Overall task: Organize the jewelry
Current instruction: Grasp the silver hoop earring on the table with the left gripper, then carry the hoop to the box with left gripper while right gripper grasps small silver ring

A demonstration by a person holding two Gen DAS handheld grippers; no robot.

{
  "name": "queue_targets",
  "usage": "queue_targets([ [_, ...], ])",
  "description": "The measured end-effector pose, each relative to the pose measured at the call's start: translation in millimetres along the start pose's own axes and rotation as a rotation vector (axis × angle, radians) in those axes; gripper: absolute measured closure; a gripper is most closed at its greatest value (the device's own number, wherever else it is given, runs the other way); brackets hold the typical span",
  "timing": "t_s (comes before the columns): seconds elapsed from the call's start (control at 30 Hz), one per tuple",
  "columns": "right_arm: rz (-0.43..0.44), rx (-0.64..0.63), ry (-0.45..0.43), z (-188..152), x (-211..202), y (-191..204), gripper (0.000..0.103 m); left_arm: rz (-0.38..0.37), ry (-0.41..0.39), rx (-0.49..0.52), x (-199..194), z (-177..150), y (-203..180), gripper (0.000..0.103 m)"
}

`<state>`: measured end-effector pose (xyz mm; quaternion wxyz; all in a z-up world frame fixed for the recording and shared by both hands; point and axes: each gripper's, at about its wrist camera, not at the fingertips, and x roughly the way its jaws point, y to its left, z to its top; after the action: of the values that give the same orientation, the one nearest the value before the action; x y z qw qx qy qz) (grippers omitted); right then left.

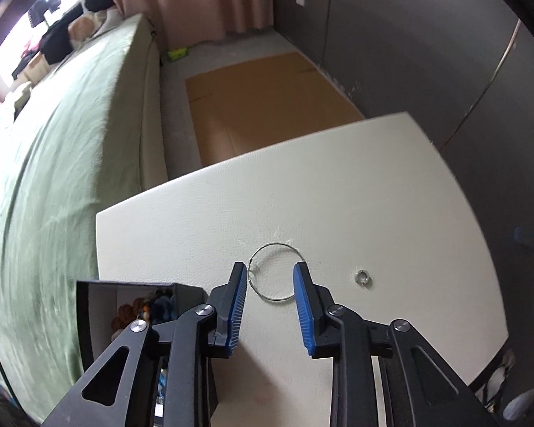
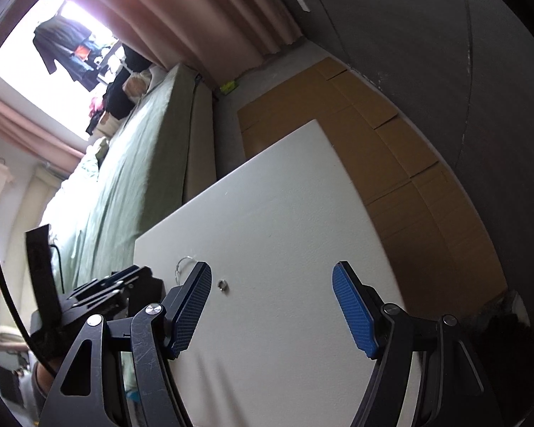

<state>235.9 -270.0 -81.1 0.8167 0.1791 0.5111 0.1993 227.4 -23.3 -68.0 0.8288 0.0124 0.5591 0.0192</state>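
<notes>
Left gripper (image 1: 270, 272) over the hoop (image 1: 275, 272), jaws spread to either side of it, not yet pinching.
I should close squarely across the thin wire so it can't slip, then lift toward the box (image 1: 131, 306); I point steeply down at the table (image 1: 373, 185). My right gripper (image 2: 272, 277) hangs wide and empty; the ring (image 1: 362, 277) lies apart.

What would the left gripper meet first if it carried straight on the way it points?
Probably the thin wire bangle, lying on the white tabletop between the left gripper's open fingertips; height above it is unclear.
</notes>
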Motion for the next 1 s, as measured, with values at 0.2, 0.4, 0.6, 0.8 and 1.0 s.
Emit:
queue_targets([
  [0.2, 0.001, 0.028, 0.002, 3, -1, -9, 0.032, 0.037, 0.081, 0.003, 29, 4, -1, 0.086],
  [0.4, 0.016, 0.051, -0.007, 4, -2, -12, 0.032, 0.068, 0.117, -0.009, 47, 8, 5, 0.086],
  [0.6, 0.026, 0.053, -0.003, 7, 1, -10, 0.032, 0.056, 0.139, -0.018, 60, 13, 7, 0.093],
  [0.8, 0.029, 0.048, 0.001, 4, 3, -6, 0.032, 0.025, 0.125, -0.036, 61, 11, 9, 0.101],
  [1.0, 0.028, 0.016, 0.020, 3, 11, 4, 0.032, -0.014, 0.073, -0.062, 42, 3, 14, 0.101],
])
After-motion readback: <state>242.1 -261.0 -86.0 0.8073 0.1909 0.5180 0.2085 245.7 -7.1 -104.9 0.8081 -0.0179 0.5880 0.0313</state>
